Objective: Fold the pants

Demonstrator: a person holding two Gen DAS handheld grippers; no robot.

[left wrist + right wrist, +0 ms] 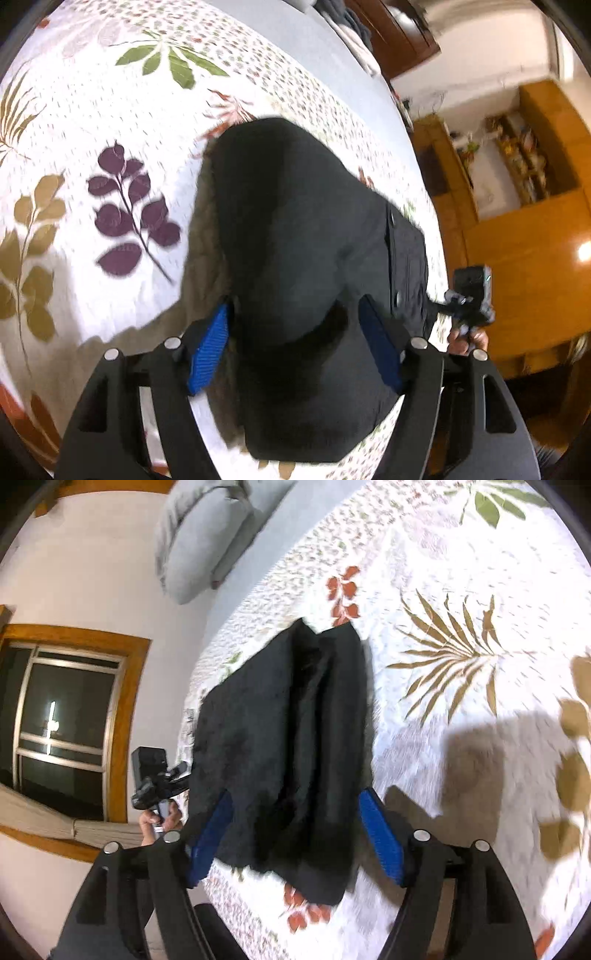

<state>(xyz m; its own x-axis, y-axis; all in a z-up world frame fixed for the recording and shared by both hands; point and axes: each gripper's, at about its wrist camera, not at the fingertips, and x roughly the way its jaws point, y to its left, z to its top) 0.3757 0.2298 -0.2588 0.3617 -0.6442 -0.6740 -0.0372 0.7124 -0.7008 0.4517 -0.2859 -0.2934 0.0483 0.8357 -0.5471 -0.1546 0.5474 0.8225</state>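
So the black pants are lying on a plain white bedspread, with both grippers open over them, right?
Not quite: the bedspread is not plain. Both wrist views show it white with a printed pattern of green, purple, tan and red leaves. The rest holds: the black pants lie on it, and the left gripper and right gripper both stand open over the cloth.

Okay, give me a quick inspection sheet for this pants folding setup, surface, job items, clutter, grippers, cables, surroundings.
Surface: bedspread with leaf print, white ground.
Job's things: black pants, folded over, lying near the bed's edge.
Clutter: grey pillows at the far end.
Grippers: left gripper open, pants between its blue pads; right gripper open, likewise straddling the pants.
Cables: nothing seen.
Surroundings: wooden shelving; wood-framed window, dark outside.
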